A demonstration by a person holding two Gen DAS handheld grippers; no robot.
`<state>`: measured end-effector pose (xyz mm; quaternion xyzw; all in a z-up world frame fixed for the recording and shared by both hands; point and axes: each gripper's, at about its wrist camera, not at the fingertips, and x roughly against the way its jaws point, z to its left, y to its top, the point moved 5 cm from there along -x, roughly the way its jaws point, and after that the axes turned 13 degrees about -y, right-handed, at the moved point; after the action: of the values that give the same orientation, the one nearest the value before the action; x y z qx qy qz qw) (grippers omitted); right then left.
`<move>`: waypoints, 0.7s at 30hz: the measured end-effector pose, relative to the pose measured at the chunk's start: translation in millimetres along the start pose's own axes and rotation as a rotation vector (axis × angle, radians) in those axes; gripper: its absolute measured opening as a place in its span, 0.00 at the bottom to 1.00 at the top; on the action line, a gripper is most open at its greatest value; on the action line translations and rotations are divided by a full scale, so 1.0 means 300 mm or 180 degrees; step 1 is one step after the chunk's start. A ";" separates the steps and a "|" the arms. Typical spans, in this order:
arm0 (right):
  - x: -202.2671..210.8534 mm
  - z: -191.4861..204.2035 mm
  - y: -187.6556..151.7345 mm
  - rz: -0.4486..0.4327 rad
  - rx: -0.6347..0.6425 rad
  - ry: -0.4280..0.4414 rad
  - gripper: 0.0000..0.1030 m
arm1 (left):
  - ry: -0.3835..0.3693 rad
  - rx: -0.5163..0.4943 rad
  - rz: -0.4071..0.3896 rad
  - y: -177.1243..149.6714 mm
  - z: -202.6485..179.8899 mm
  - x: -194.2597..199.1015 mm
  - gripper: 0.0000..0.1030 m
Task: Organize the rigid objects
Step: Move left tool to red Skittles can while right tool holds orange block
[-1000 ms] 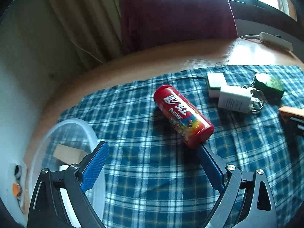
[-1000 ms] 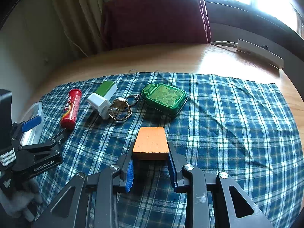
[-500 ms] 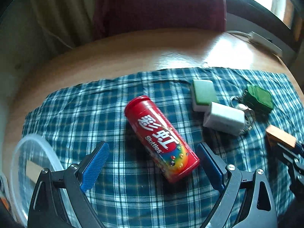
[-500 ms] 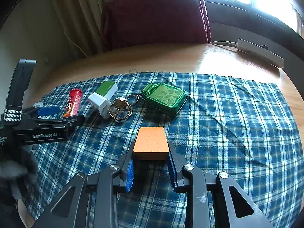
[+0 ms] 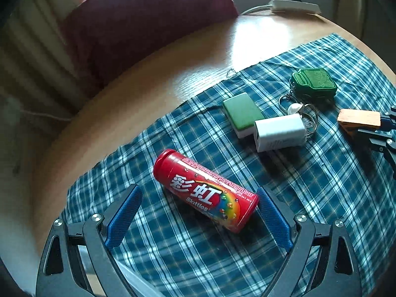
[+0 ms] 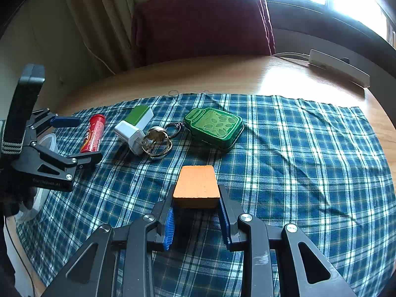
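A red Skittles can (image 5: 205, 190) lies on its side on the blue plaid cloth (image 5: 321, 198). My left gripper (image 5: 196, 191) is open and straddles it, with the can's base close against the right finger (image 5: 272, 217). In the right wrist view the same can (image 6: 92, 136) lies between the left gripper's fingers (image 6: 66, 121). My right gripper (image 6: 196, 193) is shut on an orange wooden block (image 6: 196, 185), held just above the cloth. That block (image 5: 358, 118) shows at the right edge of the left wrist view.
A green-topped white box (image 5: 243, 113), a white charger (image 5: 279, 132), key rings (image 6: 158, 138) and a green jar-shaped tin (image 6: 214, 128) lie mid-cloth. A clear plastic container (image 6: 48, 141) sits at the left edge. A power strip (image 6: 339, 68) and a maroon chair back (image 6: 203, 22) stand behind.
My left gripper has swung right from the clear container and come over the can, which now lies between its open fingers. The right gripper and block have not moved.
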<state>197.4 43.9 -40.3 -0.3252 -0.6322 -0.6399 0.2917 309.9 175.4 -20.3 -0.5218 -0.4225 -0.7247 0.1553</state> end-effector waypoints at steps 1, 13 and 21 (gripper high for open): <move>0.000 0.000 0.000 0.0000 0.0000 0.0000 0.31 | -0.0021 -0.0042 0.0024 0.012 0.009 -0.005 0.91; -0.007 0.004 -0.003 0.0014 0.0009 -0.0005 0.31 | -0.0351 -0.0165 0.0039 0.049 0.029 -0.060 0.91; -0.005 -0.002 -0.002 0.0012 0.0014 -0.0002 0.31 | -0.0448 -0.0107 -0.0019 0.011 0.032 -0.061 0.77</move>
<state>197.7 43.3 -41.8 -0.3259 -0.6331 -0.6378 0.2935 325.6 177.0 -34.0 -0.5727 -0.4217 -0.6937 0.1142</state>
